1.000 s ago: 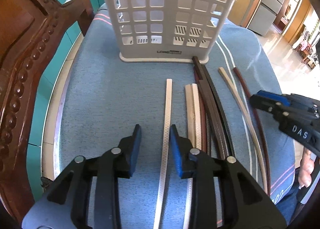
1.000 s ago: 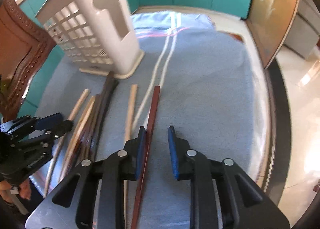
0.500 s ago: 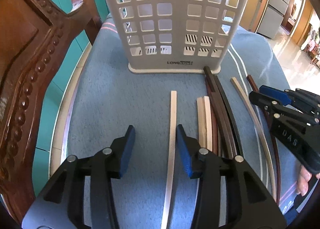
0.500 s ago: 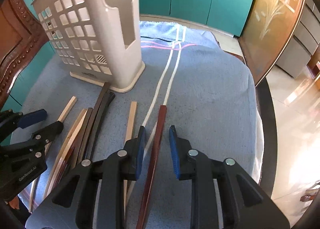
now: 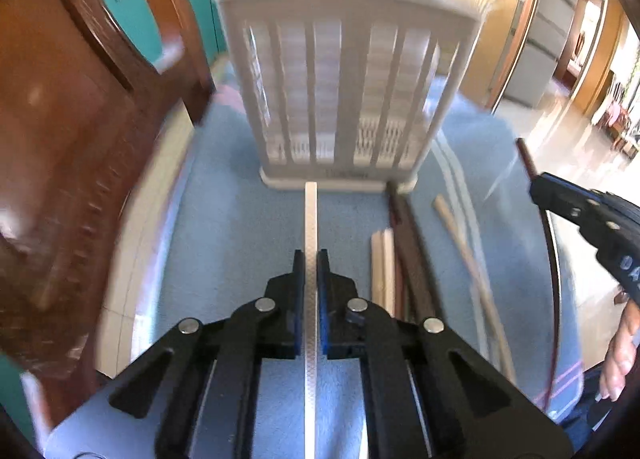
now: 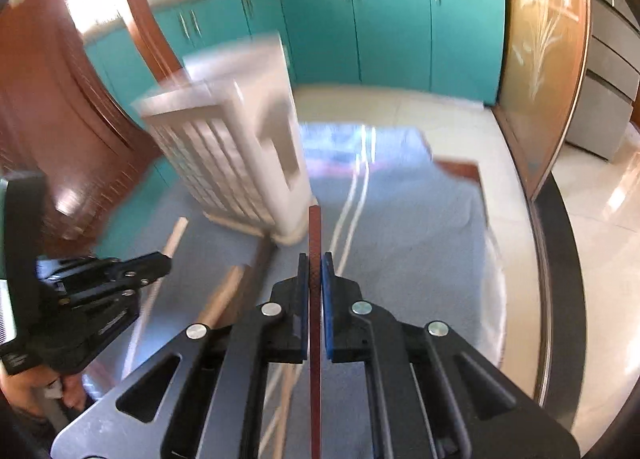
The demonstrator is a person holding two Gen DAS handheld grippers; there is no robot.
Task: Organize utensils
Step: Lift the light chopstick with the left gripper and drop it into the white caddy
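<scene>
My left gripper [image 5: 311,259] is shut on a white chopstick [image 5: 310,215] whose far end points at the foot of the white slotted utensil basket [image 5: 344,83]. My right gripper [image 6: 315,261] is shut on a dark red chopstick [image 6: 315,231], lifted off the blue cloth [image 6: 404,243] and aimed toward the basket [image 6: 240,147]. Each gripper also shows in the other's view: the right gripper [image 5: 536,183] at the right edge, the left gripper [image 6: 164,259] at the left. Several more chopsticks, pale wooden chopsticks [image 5: 382,259] and dark chopsticks [image 5: 412,251], lie on the cloth between the two grippers.
A carved wooden chair back [image 5: 80,163] stands close on the left of the table. The round table's rim [image 6: 548,259] curves along the right, with tiled floor beyond. Teal cabinets [image 6: 392,27] line the far wall. A person's hand [image 5: 620,355] shows at the right edge.
Both grippers closed on their chopsticks and rose, tilting up toward the basket. The white and the dark red chopstick have left the cloth.
</scene>
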